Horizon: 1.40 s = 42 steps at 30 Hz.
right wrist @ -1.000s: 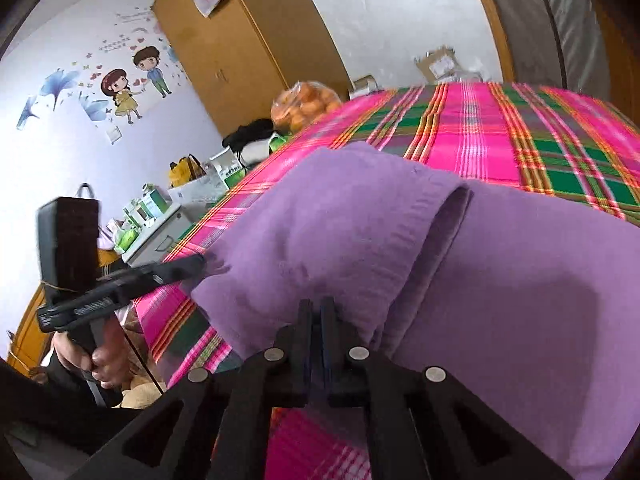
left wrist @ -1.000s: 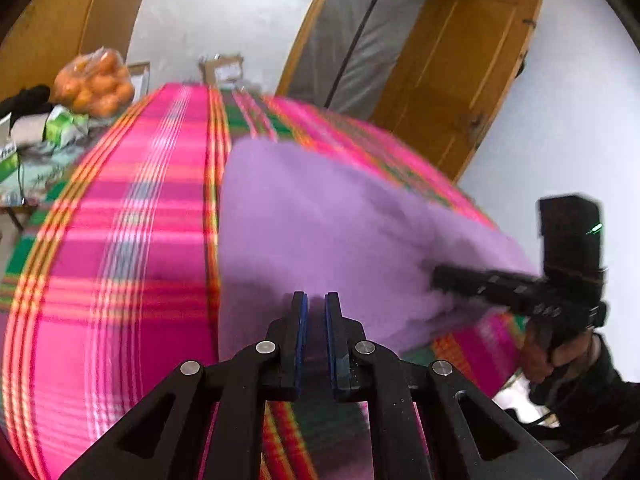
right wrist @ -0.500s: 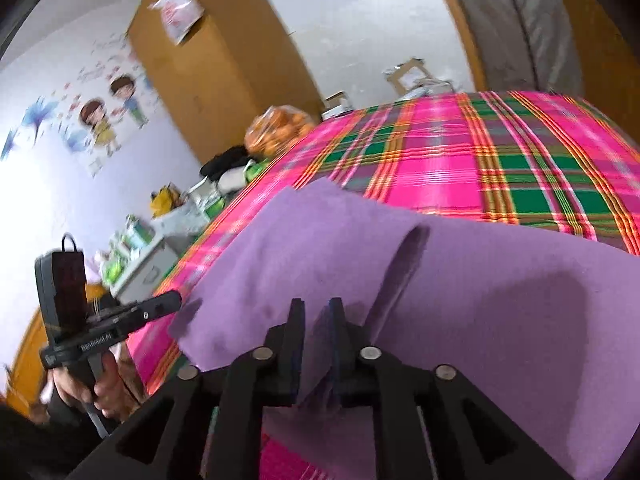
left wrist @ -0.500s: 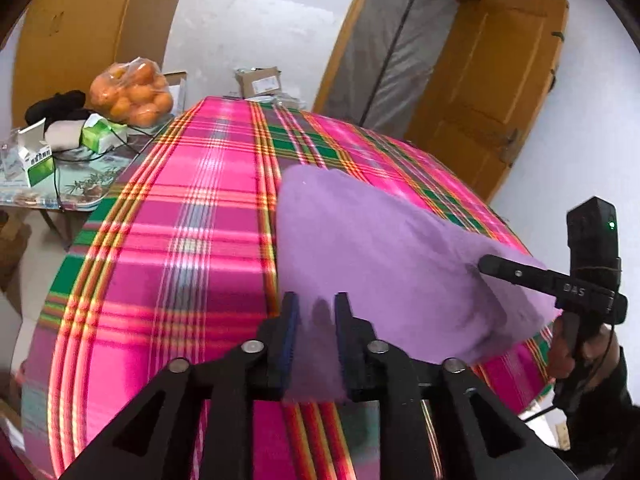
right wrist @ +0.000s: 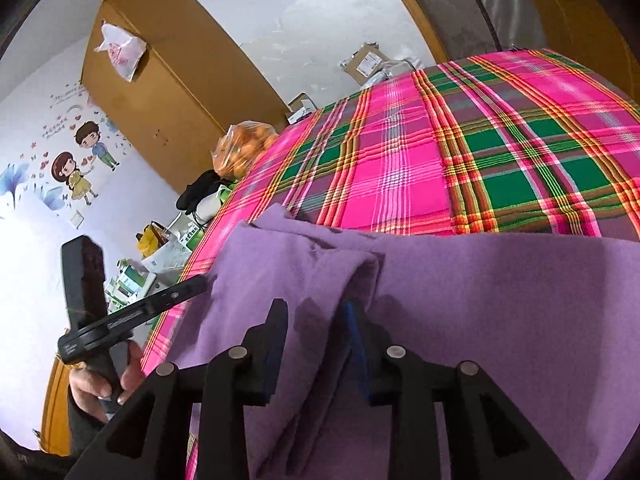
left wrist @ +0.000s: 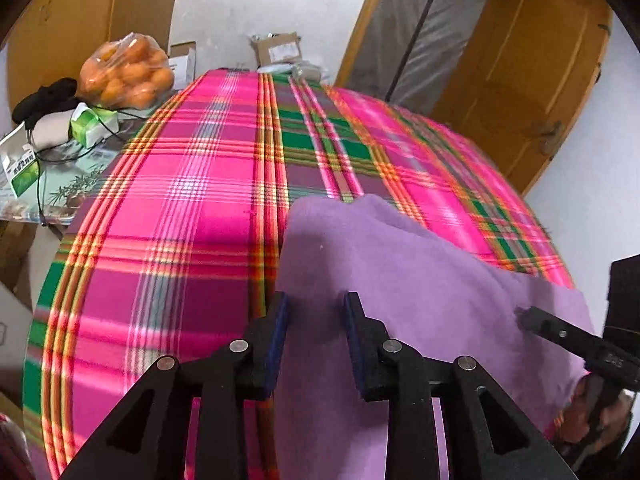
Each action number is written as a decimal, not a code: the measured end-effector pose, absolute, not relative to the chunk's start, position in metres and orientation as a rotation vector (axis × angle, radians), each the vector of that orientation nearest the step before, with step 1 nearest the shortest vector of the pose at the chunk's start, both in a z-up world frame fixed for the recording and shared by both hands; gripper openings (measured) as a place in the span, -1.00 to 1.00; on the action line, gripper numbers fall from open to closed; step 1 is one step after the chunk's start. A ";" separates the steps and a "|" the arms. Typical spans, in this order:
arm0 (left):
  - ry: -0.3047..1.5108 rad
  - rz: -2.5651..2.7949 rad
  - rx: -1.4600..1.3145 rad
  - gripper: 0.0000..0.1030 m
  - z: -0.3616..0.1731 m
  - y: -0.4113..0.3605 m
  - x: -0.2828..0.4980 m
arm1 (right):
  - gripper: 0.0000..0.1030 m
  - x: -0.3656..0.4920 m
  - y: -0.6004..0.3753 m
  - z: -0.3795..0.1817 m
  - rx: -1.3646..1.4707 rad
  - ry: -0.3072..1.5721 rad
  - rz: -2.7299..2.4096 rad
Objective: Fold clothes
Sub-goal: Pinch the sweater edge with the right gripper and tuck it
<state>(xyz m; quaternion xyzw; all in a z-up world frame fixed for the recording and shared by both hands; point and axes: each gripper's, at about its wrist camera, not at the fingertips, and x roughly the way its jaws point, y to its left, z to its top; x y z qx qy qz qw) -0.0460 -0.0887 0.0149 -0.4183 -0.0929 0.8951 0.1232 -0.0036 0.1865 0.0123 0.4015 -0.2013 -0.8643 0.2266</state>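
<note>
left gripper (left wrist: 314, 308) sits bottom centre of its frame, jaws spread apart with nothing pinched, purple cloth (left wrist: 400, 280) lying under and between them. right gripper (right wrist: 316, 316) is the same, fingers wide over a folded ridge of the cloth at lower centre. the cloth lies on a pink and green plaid bedspread (left wrist: 180, 208). bag of oranges (left wrist: 126, 70) upper left, wooden door (left wrist: 520, 80) upper right.

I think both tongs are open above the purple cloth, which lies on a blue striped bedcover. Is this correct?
Not quite. The bedcover is pink and green plaid, not blue striped, as the right wrist view shows. The rest holds: the left tongs and right tongs are open above the purple cloth.
</note>
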 end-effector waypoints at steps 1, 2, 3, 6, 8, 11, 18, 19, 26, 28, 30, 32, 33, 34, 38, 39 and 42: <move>-0.259 2.613 -1.217 -0.43 0.014 -0.088 -0.048 | -0.41 -0.007 0.187 0.011 1.112 -0.564 -2.382; -0.246 2.616 -1.210 -0.47 0.013 -0.087 -0.048 | -0.41 -0.009 0.188 0.010 1.118 -0.573 -2.382; -0.239 2.619 -1.197 -0.73 0.013 -0.087 -0.047 | -0.40 -0.012 0.189 0.008 1.128 -0.583 -2.377; -0.282 2.609 -1.172 -0.86 0.013 -0.096 -0.046 | -0.56 -0.019 0.192 0.003 1.141 -0.618 -2.351; -0.328 2.599 -1.154 -0.88 0.014 -0.104 -0.045 | -0.77 -0.019 0.190 0.007 1.121 -0.618 -2.341; -0.333 2.595 -1.154 -0.89 0.012 -0.105 -0.045 | -0.76 -0.021 0.187 0.010 1.105 -0.602 -2.347; -0.266 2.625 -1.113 -0.89 0.024 -0.099 -0.037 | -0.66 -0.019 0.198 0.011 1.136 -0.650 -2.378; -0.260 2.635 -1.098 -0.89 0.027 -0.099 -0.035 | -0.66 -0.016 0.199 0.018 1.111 -0.643 -2.404; -0.178 2.674 -1.076 -0.88 0.038 -0.085 -0.041 | -0.66 -0.022 0.182 0.042 1.000 -0.538 -2.433; -0.152 2.679 -1.085 -0.88 0.038 -0.082 -0.044 | -0.66 -0.030 0.178 0.034 1.047 -0.528 -2.426; -0.123 2.680 -1.093 -0.88 0.038 -0.079 -0.048 | -0.68 -0.040 0.182 0.019 1.130 -0.573 -2.422; -0.101 2.680 -1.100 -0.87 0.037 -0.076 -0.054 | -0.98 -0.044 0.190 0.009 1.160 -0.635 -2.412; -0.097 2.681 -1.105 -0.87 0.036 -0.076 -0.056 | -0.99 -0.045 0.194 0.007 1.161 -0.655 -2.411; -0.093 2.682 -1.111 -0.87 0.035 -0.075 -0.059 | -1.00 -0.045 0.195 0.005 1.161 -0.664 -2.409; -0.072 2.683 -1.157 -0.87 0.026 -0.072 -0.070 | -1.00 -0.046 0.196 0.002 1.155 -0.663 -2.406; -0.062 2.683 -1.161 -0.87 0.024 -0.070 -0.070 | -1.00 -0.046 0.196 0.002 1.152 -0.657 -2.408; -0.032 2.682 -1.173 -0.85 0.019 -0.067 -0.073 | -1.00 -0.047 0.197 0.000 1.148 -0.663 -2.402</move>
